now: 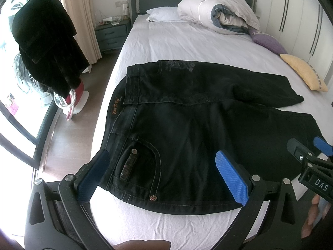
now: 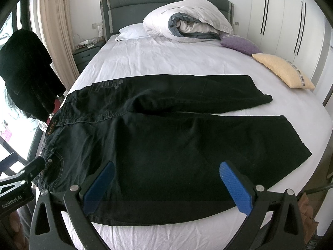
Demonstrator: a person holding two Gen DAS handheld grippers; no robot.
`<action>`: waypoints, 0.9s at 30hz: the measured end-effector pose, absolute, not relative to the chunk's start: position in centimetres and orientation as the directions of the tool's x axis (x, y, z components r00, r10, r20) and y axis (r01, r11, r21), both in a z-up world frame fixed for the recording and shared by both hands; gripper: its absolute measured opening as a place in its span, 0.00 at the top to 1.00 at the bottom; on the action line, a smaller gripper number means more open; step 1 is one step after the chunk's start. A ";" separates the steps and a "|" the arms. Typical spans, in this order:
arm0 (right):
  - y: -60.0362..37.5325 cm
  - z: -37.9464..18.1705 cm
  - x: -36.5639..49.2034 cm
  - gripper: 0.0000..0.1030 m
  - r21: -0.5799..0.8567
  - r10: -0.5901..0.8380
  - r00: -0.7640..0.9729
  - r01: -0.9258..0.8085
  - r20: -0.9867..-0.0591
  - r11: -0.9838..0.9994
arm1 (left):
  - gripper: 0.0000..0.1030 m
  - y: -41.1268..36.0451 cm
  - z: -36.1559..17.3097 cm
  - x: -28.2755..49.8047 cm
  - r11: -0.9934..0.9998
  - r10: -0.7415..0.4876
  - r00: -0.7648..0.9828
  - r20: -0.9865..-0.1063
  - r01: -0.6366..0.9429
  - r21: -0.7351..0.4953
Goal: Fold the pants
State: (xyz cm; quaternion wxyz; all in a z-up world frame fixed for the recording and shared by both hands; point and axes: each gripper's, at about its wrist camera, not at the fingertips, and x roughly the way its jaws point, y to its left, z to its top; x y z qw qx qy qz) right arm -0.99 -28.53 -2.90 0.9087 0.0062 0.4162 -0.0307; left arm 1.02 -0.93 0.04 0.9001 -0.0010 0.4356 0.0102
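Black jeans (image 1: 187,125) lie flat across the white bed (image 1: 177,41), waistband at the left, both legs running to the right and slightly apart. My left gripper (image 1: 164,179) is open, hovering over the front pocket near the waistband at the near edge. My right gripper (image 2: 166,185) is open, hovering over the near leg of the jeans (image 2: 177,141). The right gripper's blue fingertip (image 1: 322,145) shows at the right in the left wrist view. The left gripper's black tip (image 2: 35,166) shows at the left in the right wrist view.
A rolled duvet (image 2: 187,20) and white pillow (image 2: 133,32) lie at the headboard. Purple cushion (image 2: 239,43) and yellow cushion (image 2: 283,70) sit on the bed's right side. A dark coat (image 1: 45,45) hangs at the left, by a window. White wardrobe (image 2: 281,20) stands right.
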 end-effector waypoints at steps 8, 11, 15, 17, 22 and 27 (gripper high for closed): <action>-28.5 -3.5 -0.8 0.00 -0.011 -0.046 0.640 0.057 -0.767 0.998 | 0.00 -0.3 -1.2 1.3 0.999 0.020 0.607 -0.794 -0.038 -0.004; -28.5 -4.2 -0.5 0.00 -0.013 -0.045 0.631 0.055 -0.775 0.998 | 0.00 -0.1 -1.3 2.0 0.999 0.015 0.600 -0.800 -0.035 -0.007; -28.7 -4.7 0.0 0.00 -0.012 -0.030 0.622 0.034 -0.782 0.999 | 0.00 0.1 -1.9 3.1 1.000 -0.010 0.588 -0.809 -0.010 -0.019; -28.9 -4.9 0.6 0.00 0.006 0.011 0.626 -0.010 -0.780 1.000 | 0.00 0.1 -2.1 4.2 1.000 -0.021 0.587 -0.809 0.031 -0.004; -29.7 -3.9 4.2 0.00 0.069 0.176 0.620 -0.193 -0.764 0.979 | 0.00 0.5 -2.0 9.4 0.993 0.010 0.611 -0.791 0.087 0.080; -31.2 -1.6 9.9 0.00 0.025 0.280 0.639 -0.377 -0.716 0.926 | 0.00 2.7 -1.3 19.1 0.991 -0.052 0.570 -0.820 0.129 0.027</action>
